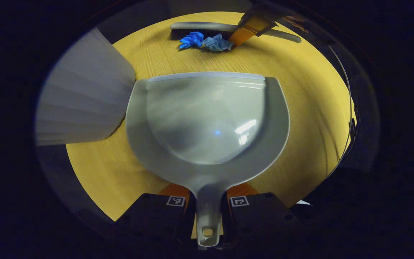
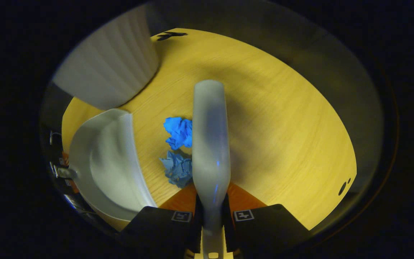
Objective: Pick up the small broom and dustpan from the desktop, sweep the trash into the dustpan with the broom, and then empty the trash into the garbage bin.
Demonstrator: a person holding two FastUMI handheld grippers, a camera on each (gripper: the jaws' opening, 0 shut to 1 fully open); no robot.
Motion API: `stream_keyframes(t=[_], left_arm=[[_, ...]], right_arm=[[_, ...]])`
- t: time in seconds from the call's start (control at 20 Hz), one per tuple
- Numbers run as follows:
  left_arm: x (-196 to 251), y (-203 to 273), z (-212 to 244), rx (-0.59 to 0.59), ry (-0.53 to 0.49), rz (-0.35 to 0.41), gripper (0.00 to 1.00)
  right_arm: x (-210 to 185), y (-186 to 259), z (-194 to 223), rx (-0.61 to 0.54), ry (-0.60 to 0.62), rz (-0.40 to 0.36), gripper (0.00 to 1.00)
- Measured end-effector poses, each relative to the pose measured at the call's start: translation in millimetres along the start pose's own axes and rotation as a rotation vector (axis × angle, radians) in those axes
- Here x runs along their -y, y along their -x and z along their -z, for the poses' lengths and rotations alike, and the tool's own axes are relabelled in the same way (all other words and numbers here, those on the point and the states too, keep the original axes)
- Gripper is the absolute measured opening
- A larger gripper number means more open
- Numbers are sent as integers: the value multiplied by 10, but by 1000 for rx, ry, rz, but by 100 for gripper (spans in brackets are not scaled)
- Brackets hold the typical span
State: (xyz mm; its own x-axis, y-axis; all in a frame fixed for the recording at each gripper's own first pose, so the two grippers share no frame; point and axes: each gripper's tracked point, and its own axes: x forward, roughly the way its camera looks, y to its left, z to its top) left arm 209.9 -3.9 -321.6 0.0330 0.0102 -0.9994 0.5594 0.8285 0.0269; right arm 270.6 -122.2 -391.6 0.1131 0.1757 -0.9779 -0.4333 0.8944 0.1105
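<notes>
In the left gripper view, the left gripper (image 1: pixel 207 201) clamps the handle of the pale grey plastic dustpan (image 1: pixel 207 122) at frame centre. At top centre, two crumpled blue paper wads (image 1: pixel 207 41) lie against the grey broom (image 1: pixel 207 27). In the right gripper view, the right gripper (image 2: pixel 212 212) grips the broom's handle.

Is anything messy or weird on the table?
Two crumpled wads lie loose on the yellow table: a bright blue wad and a duller blue-grey wad, beside the broom, apart from the dustpan. Otherwise nothing looks spilled or broken.
</notes>
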Motion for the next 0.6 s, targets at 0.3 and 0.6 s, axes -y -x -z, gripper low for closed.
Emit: stream_keyframes(t=[0.3,0.6], left_arm=[[-47,-81,-4,128,-88,-22,29],[-20,-170,5,233,32,3,29]], right_arm=[[-669,374,461,-85,232,-258,38],[-253,842,32,66,79,-240,39]])
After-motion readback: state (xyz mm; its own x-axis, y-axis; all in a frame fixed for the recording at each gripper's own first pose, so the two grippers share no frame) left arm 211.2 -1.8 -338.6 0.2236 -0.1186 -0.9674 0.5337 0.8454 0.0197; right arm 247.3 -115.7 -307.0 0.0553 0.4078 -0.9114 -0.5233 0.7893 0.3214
